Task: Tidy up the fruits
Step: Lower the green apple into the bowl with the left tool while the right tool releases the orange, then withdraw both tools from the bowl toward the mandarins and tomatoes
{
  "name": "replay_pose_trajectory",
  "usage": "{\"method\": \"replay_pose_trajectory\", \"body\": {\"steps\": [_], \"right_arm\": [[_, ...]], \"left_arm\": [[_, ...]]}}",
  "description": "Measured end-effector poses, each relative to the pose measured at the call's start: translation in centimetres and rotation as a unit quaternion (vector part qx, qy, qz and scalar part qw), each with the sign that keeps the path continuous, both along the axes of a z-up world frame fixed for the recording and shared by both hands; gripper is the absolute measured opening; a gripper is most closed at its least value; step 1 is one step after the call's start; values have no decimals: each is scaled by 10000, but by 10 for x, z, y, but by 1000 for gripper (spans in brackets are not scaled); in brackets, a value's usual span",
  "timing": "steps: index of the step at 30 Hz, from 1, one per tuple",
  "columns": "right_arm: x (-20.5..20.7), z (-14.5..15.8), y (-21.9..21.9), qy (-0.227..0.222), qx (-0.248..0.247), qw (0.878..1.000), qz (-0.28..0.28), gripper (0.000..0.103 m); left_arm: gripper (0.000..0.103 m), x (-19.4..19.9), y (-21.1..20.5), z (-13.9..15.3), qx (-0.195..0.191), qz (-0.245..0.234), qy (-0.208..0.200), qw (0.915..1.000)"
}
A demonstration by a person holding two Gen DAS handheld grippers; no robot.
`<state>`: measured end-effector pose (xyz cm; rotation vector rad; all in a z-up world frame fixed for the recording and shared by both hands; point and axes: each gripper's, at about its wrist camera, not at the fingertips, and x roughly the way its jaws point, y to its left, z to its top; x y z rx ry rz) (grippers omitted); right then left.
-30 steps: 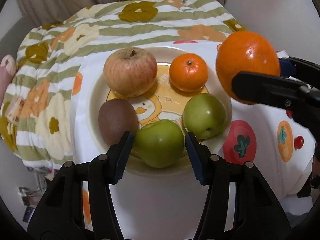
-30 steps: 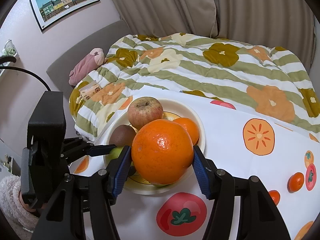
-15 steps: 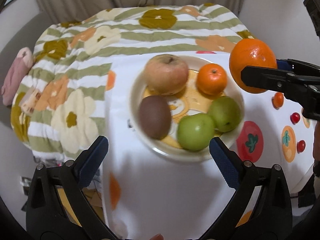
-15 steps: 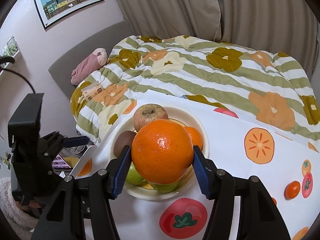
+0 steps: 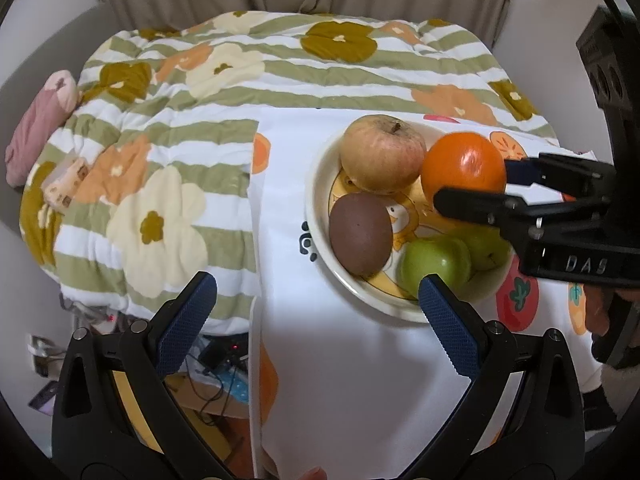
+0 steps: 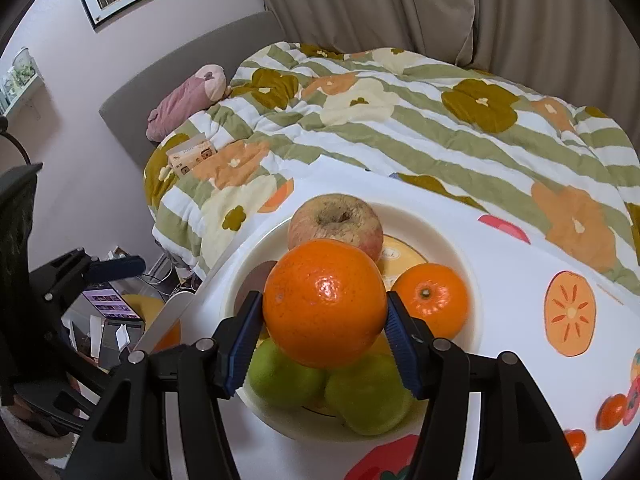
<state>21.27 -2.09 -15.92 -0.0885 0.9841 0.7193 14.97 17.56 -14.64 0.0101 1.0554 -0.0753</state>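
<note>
My right gripper point(image 6: 322, 338) is shut on a large orange point(image 6: 325, 302) and holds it above the middle of the cream plate point(image 6: 424, 216). The plate holds an apple point(image 6: 336, 224), a small tangerine point(image 6: 434, 300), a brown kiwi point(image 5: 360, 232) and two green fruits point(image 6: 368, 398). In the left wrist view the large orange point(image 5: 462, 166) hangs over the plate's point(image 5: 320, 172) right half in the right gripper point(image 5: 496, 184). My left gripper point(image 5: 314, 320) is open and empty, near the table's front left, off the plate.
The plate stands on a white tablecloth point(image 5: 340, 380) printed with fruit. A flowered striped quilt point(image 5: 180, 120) covers the bed behind and left. A pink plush toy point(image 6: 184, 100) lies at the bed's far left. Floor clutter point(image 6: 108, 312) lies below the table's left edge.
My left gripper opened, let go of a green fruit and drew back to the left. My right gripper carried the large orange in over the plate.
</note>
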Motion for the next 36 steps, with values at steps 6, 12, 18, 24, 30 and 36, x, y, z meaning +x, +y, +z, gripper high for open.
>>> {"method": "replay_pose_trajectory", "body": {"steps": [6,12,18,24,30,36], "right_arm": [[1,-15,6,136,-151,9997,-151,60],[-1,-7,-9,11,375,9983,-439,100],[-3,-2,-15,-48,318,9979,-560,100],[-12,15,-25,-149,219,9959,-866,100],[-26,44,-47,-121,211,9895,-1427,100],[-51,67,-83,-223,330,9831,-1786,100]], "left_arm": [[103,2,0,-8,-32,-109,118,9999],[103,-2,2,-12,-72,-78,187,9998],[103,-5,2,-8,-28,-105,127,9999],[103,-10,-1,9,40,-159,-105,9998],[103,-12,-10,33,36,-385,-353,9986],[103,-21,-37,58,56,-647,-653,9958]]}}
